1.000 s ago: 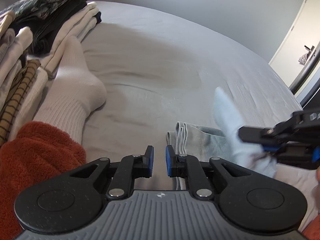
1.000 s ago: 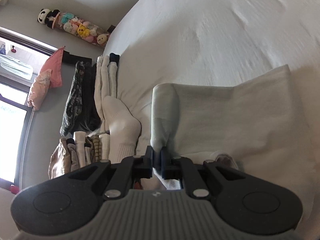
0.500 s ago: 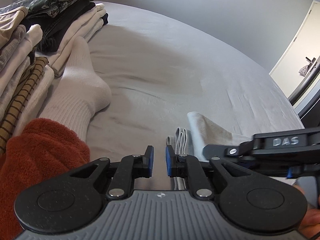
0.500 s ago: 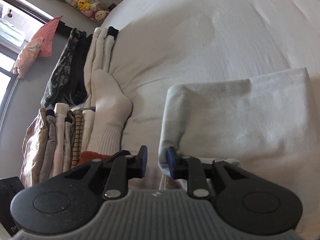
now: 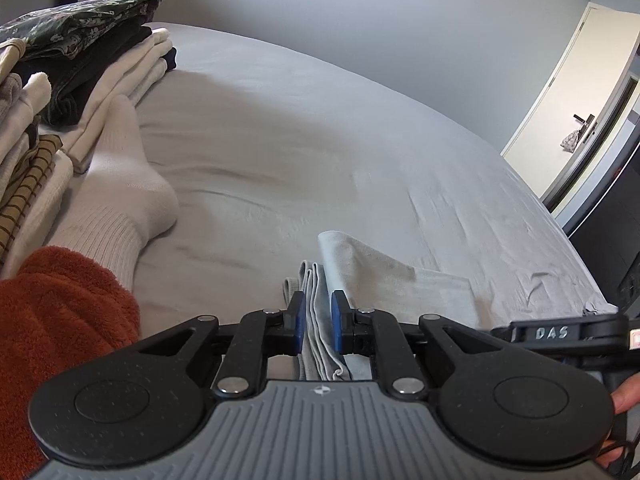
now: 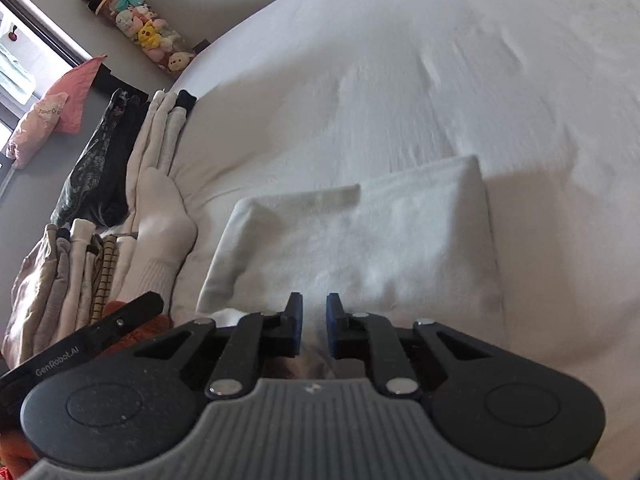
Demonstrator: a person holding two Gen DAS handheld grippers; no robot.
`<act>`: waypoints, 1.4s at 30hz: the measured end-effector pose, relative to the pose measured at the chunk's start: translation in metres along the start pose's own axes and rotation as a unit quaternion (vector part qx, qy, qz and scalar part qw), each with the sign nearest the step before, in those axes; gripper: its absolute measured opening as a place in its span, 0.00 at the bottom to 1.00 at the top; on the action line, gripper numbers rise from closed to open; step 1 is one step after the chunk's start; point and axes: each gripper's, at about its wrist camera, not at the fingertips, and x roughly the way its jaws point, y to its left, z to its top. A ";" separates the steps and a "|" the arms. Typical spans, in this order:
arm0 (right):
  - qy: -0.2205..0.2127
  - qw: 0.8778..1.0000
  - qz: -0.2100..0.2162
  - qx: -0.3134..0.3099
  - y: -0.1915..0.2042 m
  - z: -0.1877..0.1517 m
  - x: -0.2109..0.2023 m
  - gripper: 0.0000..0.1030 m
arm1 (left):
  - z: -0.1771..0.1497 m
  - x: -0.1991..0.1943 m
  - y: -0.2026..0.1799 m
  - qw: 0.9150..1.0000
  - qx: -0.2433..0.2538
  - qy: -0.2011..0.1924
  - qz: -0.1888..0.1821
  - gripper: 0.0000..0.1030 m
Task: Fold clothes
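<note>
A pale grey folded garment (image 5: 372,276) lies on the grey bed sheet (image 5: 280,152), its top layer folded over; it also shows in the right wrist view (image 6: 360,240). My left gripper (image 5: 319,320) is open, its blue pads either side of the garment's layered left edge without closing on it. My right gripper (image 6: 313,320) is open and empty, just above the garment's near edge. The right gripper's body (image 5: 560,334) shows at the right of the left wrist view.
A row of folded clothes (image 5: 60,92) lines the left side of the bed, with a white sock (image 5: 128,200) and an orange fluffy item (image 5: 60,312) beside it. Plush toys (image 6: 148,36) sit against the far wall. A door (image 5: 572,100) stands to the right.
My right gripper held the garment's flap up, laid it across the garment, opened and drew back. My left gripper has shifted slightly onto the garment's left edge.
</note>
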 end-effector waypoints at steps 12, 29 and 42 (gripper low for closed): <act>0.057 0.994 0.031 -0.083 0.042 -0.051 0.022 0.12 | -0.006 0.000 -0.011 0.998 0.040 0.016 -0.050 0.14; -0.047 0.979 -0.108 -0.164 -0.001 -0.080 -0.075 0.41 | -0.029 0.031 -0.024 0.989 0.111 0.093 0.030 0.14; -0.030 0.957 -0.167 -0.235 -0.019 -0.104 -0.040 0.02 | -0.034 0.046 -0.011 0.983 0.101 0.117 0.098 0.13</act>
